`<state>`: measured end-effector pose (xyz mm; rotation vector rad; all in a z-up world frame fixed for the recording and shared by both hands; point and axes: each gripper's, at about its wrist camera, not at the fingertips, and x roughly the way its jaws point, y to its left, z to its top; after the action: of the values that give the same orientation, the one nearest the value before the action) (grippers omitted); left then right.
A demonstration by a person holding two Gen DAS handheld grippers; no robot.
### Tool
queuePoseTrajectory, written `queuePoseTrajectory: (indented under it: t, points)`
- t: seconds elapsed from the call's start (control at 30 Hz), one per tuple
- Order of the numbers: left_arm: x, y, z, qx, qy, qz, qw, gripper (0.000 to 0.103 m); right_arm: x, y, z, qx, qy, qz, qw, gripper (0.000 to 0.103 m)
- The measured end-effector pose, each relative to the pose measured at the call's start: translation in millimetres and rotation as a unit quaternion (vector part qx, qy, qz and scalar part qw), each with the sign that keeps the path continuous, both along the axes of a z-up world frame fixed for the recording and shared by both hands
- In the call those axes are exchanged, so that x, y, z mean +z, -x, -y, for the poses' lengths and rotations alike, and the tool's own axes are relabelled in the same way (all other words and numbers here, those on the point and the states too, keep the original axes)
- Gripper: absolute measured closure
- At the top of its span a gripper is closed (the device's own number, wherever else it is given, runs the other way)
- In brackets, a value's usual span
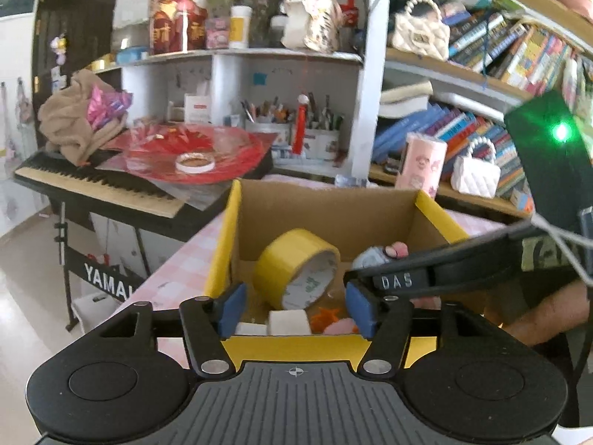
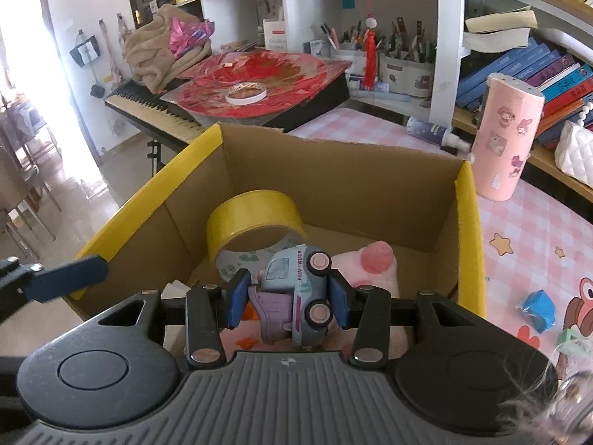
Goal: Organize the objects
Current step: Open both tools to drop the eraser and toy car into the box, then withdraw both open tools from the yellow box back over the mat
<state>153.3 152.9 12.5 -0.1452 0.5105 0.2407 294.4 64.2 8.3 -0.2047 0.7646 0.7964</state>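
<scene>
Toy truck [image 2: 296, 296] clamped in right hand-held gripper [image 2: 288, 298] above cardboard box [image 2: 333, 170].
Left hand-held gripper [image 1: 294, 307] spread wide, holding nothing, at box's near rim. Inside box: yellow tape roll [image 2: 255, 222], pink plush [image 2: 370, 267]. Box sits on pink-checked table [image 2: 526, 230].

I count one cardboard box [image 2: 333, 170] before me. In it: one roll of yellow tape [image 2: 255, 218], one toy truck [image 2: 296, 296], one pink plush [image 2: 374, 267]. On the desk [image 2: 519, 222]: one pink tumbler [image 2: 507, 141], one spray bottle [image 2: 433, 129].
</scene>
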Motion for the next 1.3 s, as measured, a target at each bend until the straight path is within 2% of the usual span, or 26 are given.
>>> queuePoseTrajectory:
  t: [0.1, 0.17, 0.3, 0.47, 0.53, 0.73, 1.0, 1.3]
  points:
    - [4.1, 6.4, -1.7, 0.006, 0.000, 0.010, 0.9999, 0.037, 2.2, 3.3, 0.6, -0.007, -0.006, 0.006, 1.000, 0.056]
    - [7.8, 10.7, -1.6, 0.008, 0.001, 0.017, 0.9998, 0.036, 7.4, 8.9, 2.0, -0.013, -0.016, 0.025, 0.999, 0.048]
    - [16.1, 19.2, -0.1, 0.008, -0.004, 0.026, 0.9996, 0.028, 20.5, 16.8, 7.2, -0.028, -0.034, 0.047, 0.998, 0.046]
    - [23.1, 32.6, -5.0, 0.026, 0.018, 0.029, 0.9991, 0.026, 35.5, 34.0, 20.9, -0.046, -0.050, 0.079, 0.995, 0.038]
    - [23.1, 38.0, -7.0, 0.031, 0.030, 0.029, 0.9986, 0.025, 40.1, 43.4, 27.2, -0.051, -0.051, 0.093, 0.993, 0.038]
    - [22.5, 54.2, -5.3, 0.029, 0.033, 0.028, 0.9986, 0.023, 44.4, 75.3, 47.8, -0.065, -0.044, 0.123, 0.989, 0.034]
    - [17.5, 77.5, 1.4, 0.012, 0.037, 0.014, 0.9992, 0.020, 32.7, 117.5, 72.6, -0.094, -0.018, 0.119, 0.988, 0.028]
    - [3.7, 102.4, 15.2, -0.010, 0.030, -0.026, 0.9992, 0.016, 16.3, 161.8, 91.0, -0.144, 0.008, 0.107, 0.984, 0.019]
